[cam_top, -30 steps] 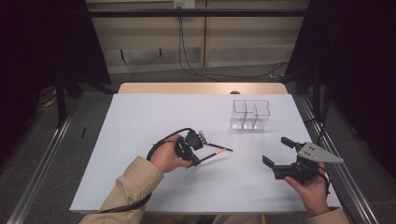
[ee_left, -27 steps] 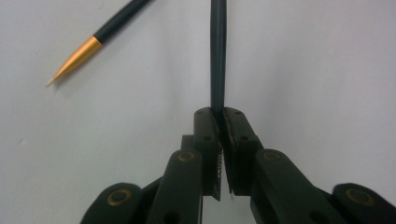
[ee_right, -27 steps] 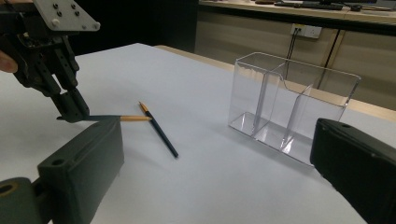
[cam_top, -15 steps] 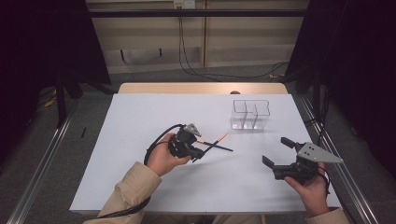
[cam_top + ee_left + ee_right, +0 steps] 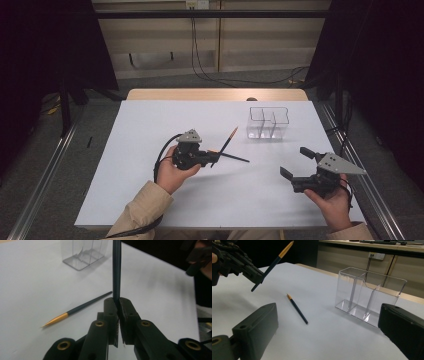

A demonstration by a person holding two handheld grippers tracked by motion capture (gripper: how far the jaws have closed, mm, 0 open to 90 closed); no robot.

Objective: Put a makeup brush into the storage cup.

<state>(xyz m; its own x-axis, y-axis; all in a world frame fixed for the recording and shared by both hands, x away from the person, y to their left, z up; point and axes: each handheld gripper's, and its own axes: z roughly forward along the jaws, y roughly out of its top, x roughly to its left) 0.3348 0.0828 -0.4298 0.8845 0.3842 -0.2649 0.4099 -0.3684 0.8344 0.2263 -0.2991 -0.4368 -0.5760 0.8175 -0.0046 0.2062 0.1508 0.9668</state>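
- My worktop (image 5: 150, 200) is a wooden table under a plain white sheet, with dark curtains at both sides and a pale wall with a socket and hanging cables behind.
- My left hand-held gripper (image 5: 212, 158) is clamped on a dark pencil (image 5: 226, 143), its gold end raised toward the clear divided holder (image 5: 268, 124).
- A second pencil (image 5: 297, 308) lies flat nearby.
- My right hand-held gripper (image 5: 296, 162) stands wide, holding nothing.
- I can read no writing anywhere.
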